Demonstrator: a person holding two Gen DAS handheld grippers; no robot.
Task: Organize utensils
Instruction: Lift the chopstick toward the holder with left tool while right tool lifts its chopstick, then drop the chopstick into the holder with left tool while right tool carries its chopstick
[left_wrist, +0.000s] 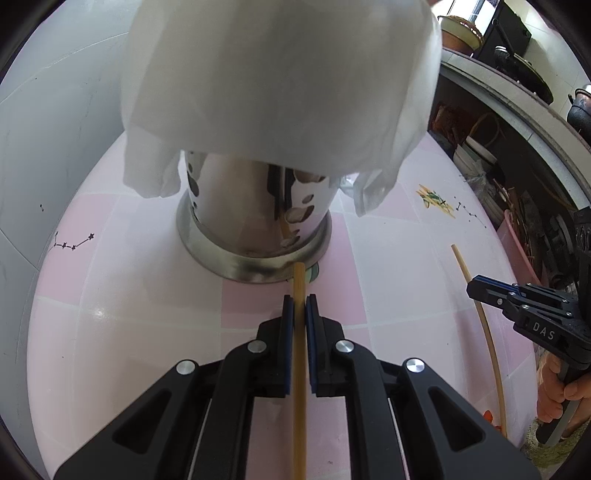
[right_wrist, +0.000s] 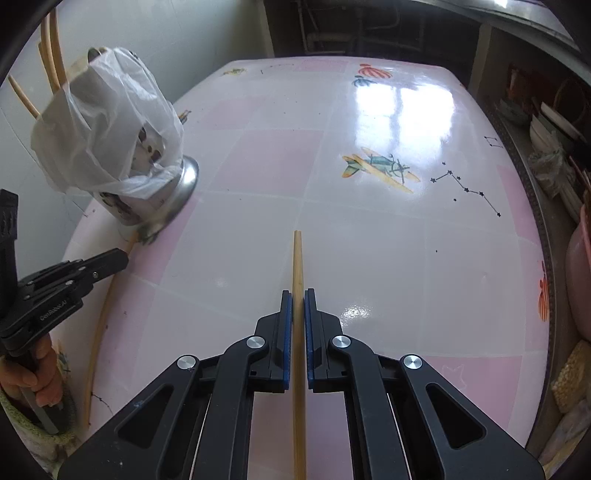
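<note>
From the left wrist we see the left tongs (left_wrist: 299, 301) closed on a bamboo chopstick (left_wrist: 298, 350), its blue pads pressed to either side of the shaft. The chopstick's tip reaches just to the flared base of the steel utensil holder (left_wrist: 255, 225), which stands on the pink-and-white checked worktop (left_wrist: 147, 314) straight ahead of the tongs. A white plastic bag (left_wrist: 280, 81) drapes over the holder's top. To the right of the holder we see the right tongs (left_wrist: 476, 288), clamped on a second chopstick (left_wrist: 484, 325), with a hand (left_wrist: 557, 387) on the grip. Bare worktop lies left of the holder up to the grey wall; right of it the worktop runs out at a cluttered shelf.

From the right wrist we see the right tongs (right_wrist: 298, 295) closed on its chopstick (right_wrist: 297, 332), the tip pointing over open worktop (right_wrist: 369, 258). The holder (right_wrist: 155, 199) stands far to the left, bag-wrapped (right_wrist: 107, 125), with more chopsticks (right_wrist: 51, 62) rising from its top. The left tongs (right_wrist: 118, 256) sits just below the holder, gripping its chopstick (right_wrist: 103, 317). Right of the holder the worktop is wide and bare to its far and right edges.
</note>
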